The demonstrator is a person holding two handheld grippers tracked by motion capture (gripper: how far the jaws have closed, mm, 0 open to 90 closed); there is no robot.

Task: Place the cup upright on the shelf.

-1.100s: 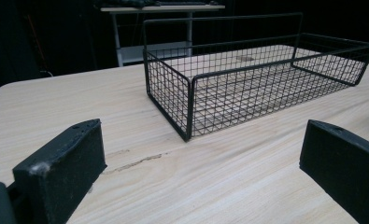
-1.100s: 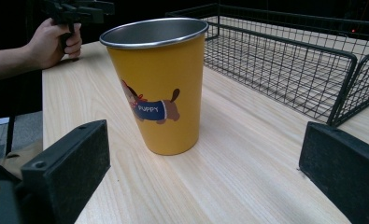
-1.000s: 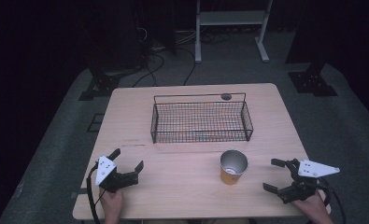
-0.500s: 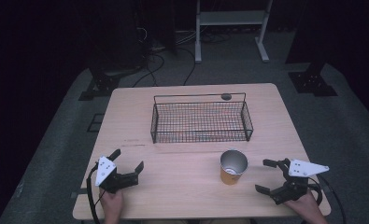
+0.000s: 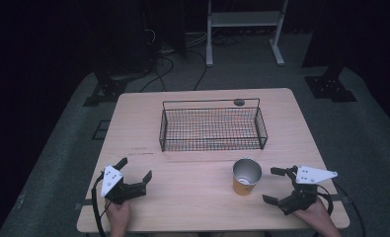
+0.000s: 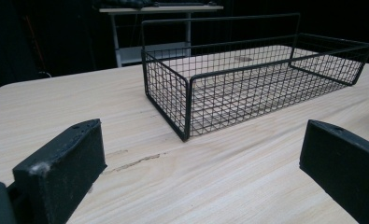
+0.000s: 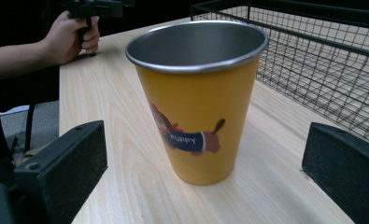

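In the high view, the yellow metal cup [image 5: 246, 177] is seen upright on the bench [image 5: 192, 197], just left of the wide-open, empty right gripper [image 5: 276, 186]. The left gripper [image 5: 134, 169] is likewise held wide open and empty.

In the left gripper view, the wire basket [image 6: 247, 79] is seen ahead.

In the right gripper view, the cup [image 7: 197, 100] is framed between the spread jaws, untouched.

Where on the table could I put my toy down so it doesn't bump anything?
The wide bare wood between the left gripper and the yellow cup, in front of the wire basket, is the roomiest. The strip left of the basket is free too. Between the cup and the right gripper it is tight.
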